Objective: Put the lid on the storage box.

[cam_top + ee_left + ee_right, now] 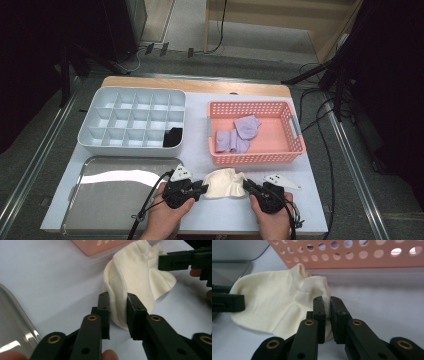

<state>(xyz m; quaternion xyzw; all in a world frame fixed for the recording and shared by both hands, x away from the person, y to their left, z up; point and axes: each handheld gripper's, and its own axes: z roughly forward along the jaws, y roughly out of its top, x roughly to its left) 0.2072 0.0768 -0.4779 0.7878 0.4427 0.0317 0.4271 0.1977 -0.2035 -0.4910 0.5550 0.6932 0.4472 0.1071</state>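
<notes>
A cream sock (pixel 224 182) lies bunched on the white table near the front edge, stretched between my two grippers. My left gripper (pixel 204 188) holds its left end: in the left gripper view a thick fold of the sock (pixel 135 272) fills the gap between the jaws of the left gripper (pixel 118 298). My right gripper (pixel 246 184) pinches the ribbed cuff edge at the other end, and in the right gripper view the right gripper (pixel 325 301) is nearly closed on the sock (pixel 272 300). Each view shows the other gripper's jaw tip at the sock's far side.
A pink perforated basket (pixel 295 145) with purple socks (pixel 240 132) stands just behind the sock. A white divided organizer (pixel 95 142) sits back left, with a black item (pixel 173 136) in its near right compartment. A shiny metal tray (pixel 115 200) lies front left, beside my left hand.
</notes>
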